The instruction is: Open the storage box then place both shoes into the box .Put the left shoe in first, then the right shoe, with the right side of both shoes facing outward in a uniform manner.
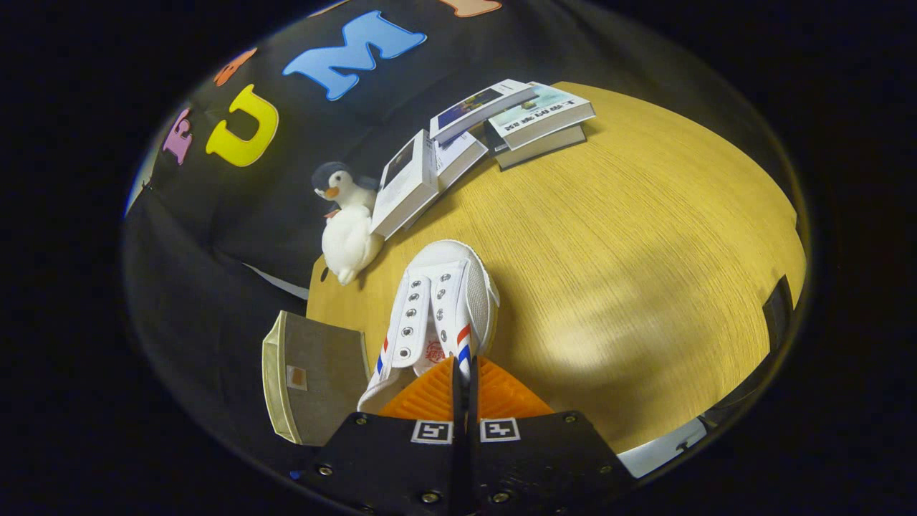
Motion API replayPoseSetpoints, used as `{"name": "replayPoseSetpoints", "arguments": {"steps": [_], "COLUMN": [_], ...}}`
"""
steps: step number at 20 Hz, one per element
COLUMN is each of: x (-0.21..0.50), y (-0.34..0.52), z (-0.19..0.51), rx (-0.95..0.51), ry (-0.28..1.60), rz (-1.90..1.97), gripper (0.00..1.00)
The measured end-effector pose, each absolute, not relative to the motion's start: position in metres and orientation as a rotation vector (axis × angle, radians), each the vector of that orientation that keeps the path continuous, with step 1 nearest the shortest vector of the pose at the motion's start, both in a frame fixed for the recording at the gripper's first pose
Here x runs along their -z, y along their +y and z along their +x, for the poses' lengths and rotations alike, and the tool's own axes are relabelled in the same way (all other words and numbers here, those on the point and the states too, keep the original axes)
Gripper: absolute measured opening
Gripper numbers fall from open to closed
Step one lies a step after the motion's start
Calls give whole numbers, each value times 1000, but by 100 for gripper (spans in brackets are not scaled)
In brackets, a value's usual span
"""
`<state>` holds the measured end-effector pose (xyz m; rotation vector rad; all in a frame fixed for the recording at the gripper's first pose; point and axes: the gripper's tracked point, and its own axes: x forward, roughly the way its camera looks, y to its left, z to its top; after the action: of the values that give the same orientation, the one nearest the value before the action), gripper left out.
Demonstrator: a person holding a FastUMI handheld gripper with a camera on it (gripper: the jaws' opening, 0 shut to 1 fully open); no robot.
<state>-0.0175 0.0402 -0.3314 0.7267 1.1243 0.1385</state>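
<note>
Gripper view: fingers (464, 373) pinched closed on one white shoe (437, 315); one storage box (311, 373), four books (494, 118).

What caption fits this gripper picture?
Gripper shut on a white shoe above the table, toy penguin and books beyond.

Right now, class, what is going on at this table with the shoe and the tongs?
A person's hand-held tongs are shut on the white shoe, pinching the edge of its collar with both fingers close together, toe pointing away over the wooden table. Just beside the shoe stands the storage box, with its open side not visible, so no shoe can be seen in it. Beyond the shoe, a toy penguin leans near some books at the table's far edge.
</note>
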Motion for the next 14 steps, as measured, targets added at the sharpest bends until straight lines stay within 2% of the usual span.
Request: {"name": "replayPoseSetpoints", "arguments": {"steps": [7, 14], "x": [290, 247], "y": [89, 159], "z": [-9, -10], "rx": [-183, -295], "ry": [1082, 1063], "rz": [733, 696], "gripper": [0, 0]}}
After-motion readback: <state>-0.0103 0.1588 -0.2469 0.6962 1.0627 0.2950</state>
